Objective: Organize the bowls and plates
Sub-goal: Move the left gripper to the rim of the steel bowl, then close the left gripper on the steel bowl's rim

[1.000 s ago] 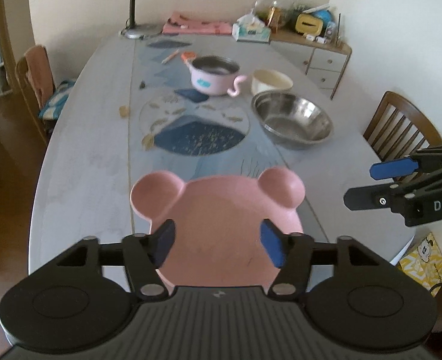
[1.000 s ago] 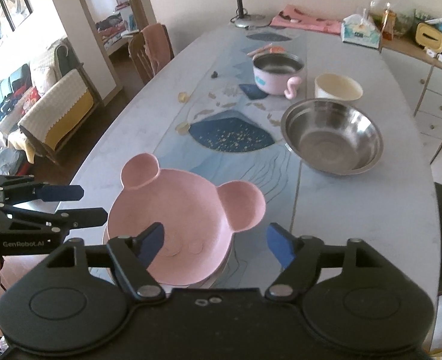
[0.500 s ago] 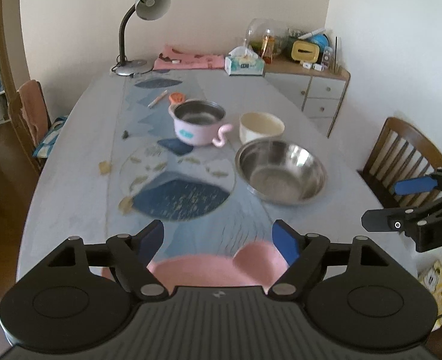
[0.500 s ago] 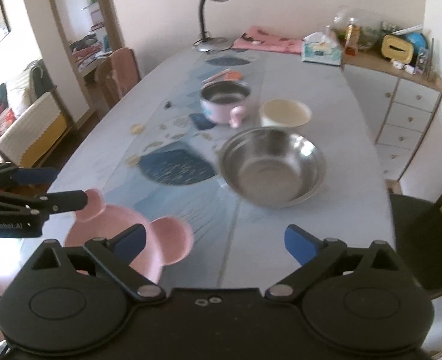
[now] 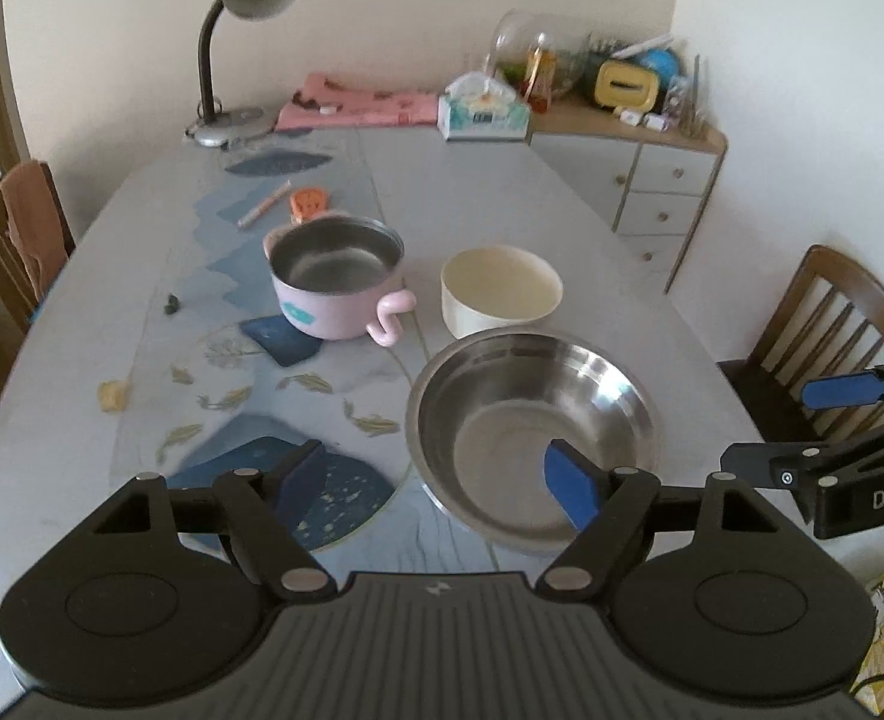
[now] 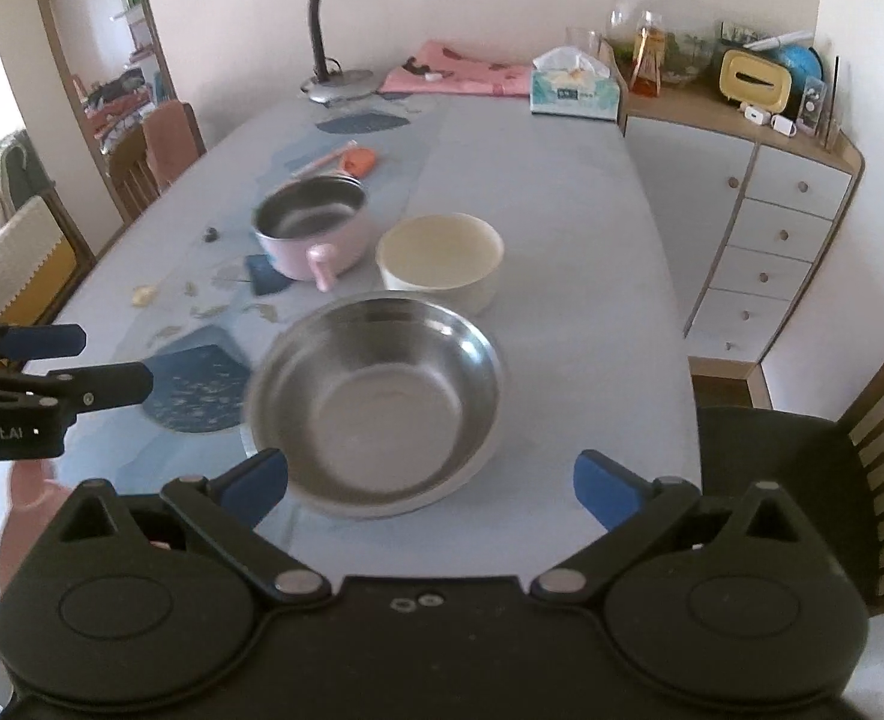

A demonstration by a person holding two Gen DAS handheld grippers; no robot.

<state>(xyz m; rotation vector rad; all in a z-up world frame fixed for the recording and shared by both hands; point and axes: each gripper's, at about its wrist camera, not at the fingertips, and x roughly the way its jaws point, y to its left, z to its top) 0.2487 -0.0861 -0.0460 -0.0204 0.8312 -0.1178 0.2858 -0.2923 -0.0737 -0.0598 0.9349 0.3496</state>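
Note:
A wide steel bowl [image 5: 532, 432] [image 6: 375, 396] stands empty on the near part of the table. Behind it are a cream bowl [image 5: 502, 291] [image 6: 438, 258] and a pink pot [image 5: 336, 276] [image 6: 312, 228] with a steel inside. My left gripper [image 5: 435, 474] [image 6: 108, 360] is open and empty; its right finger shows over the steel bowl's inside. My right gripper [image 6: 429, 480] [image 5: 778, 423] is wide open and empty, with the steel bowl's near rim showing between its fingers. A blurred pink shape [image 6: 24, 480], apparently the pink plate, lies low at the left edge.
A desk lamp [image 5: 243, 48], a pink cloth [image 5: 357, 105] and a tissue box [image 5: 484, 114] stand at the table's far end. A pen and an orange item [image 5: 308, 203] lie behind the pot. A drawer cabinet [image 6: 772, 228] is on the right, and wooden chairs [image 5: 832, 330] are on both sides.
Both grippers moved forward from the pink bear-shaped plate to the steel bowl. The plate slid out of the left wrist view. Both pairs of jaws opened wider.

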